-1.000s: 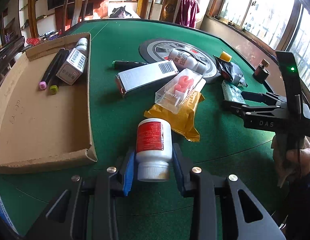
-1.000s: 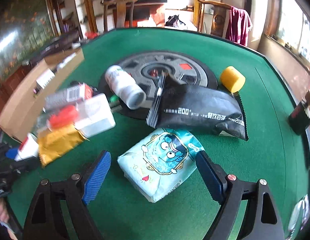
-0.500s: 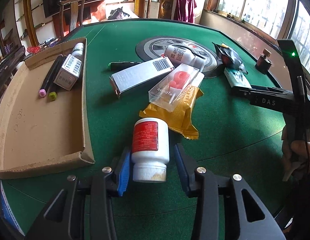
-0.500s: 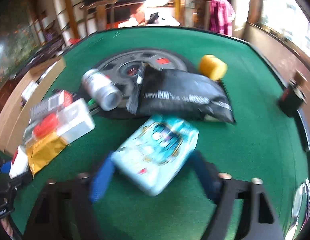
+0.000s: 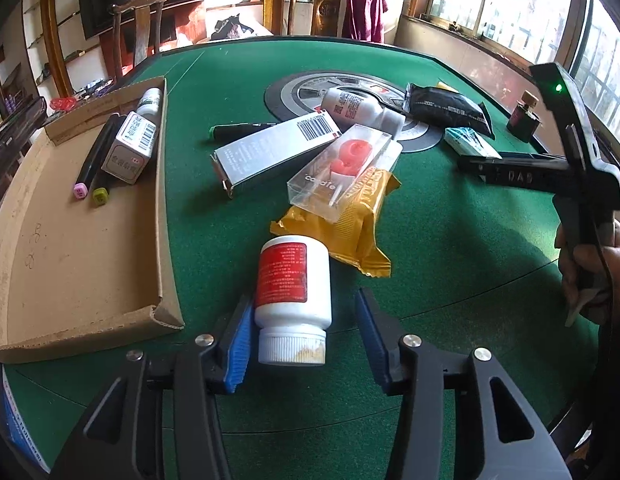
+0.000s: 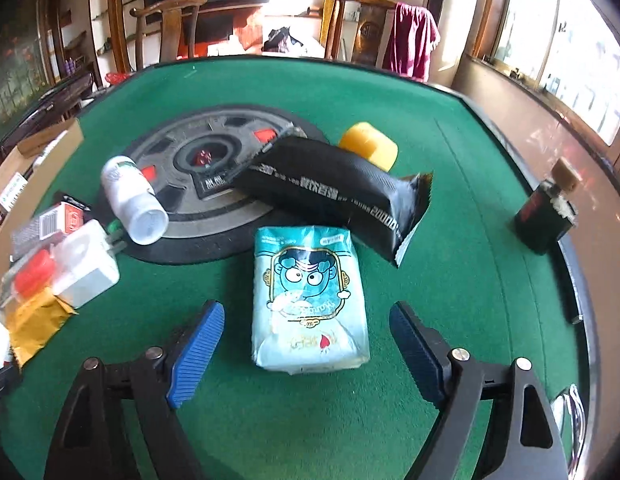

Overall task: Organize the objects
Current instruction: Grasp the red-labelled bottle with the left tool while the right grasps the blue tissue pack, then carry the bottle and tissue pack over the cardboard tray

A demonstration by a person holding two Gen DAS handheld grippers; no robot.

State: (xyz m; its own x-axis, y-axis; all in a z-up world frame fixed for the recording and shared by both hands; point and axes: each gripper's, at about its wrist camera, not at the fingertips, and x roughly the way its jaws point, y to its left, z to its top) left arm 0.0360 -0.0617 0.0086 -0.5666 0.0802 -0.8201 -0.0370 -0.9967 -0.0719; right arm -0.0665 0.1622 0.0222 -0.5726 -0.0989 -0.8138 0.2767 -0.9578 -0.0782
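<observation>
Left wrist view: the white pill bottle (image 5: pixel 292 296) is seen lying between the opening jaws of the left gripper (image 5: pixel 306 344), touching the left pad only, not clamped; judged light, rigid, slick and prone to rolling, best taken across its body.

Two downward wrist views, shared table (image 5: pixel 238 68)

Green felt table (image 5: pixel 449 240) bears cardboard tray (image 5: pixel 70 256); white bottle (image 5: pixel 294 280); tissue pack (image 6: pixel 308 300); weight plate (image 6: pixel 214 168).
</observation>
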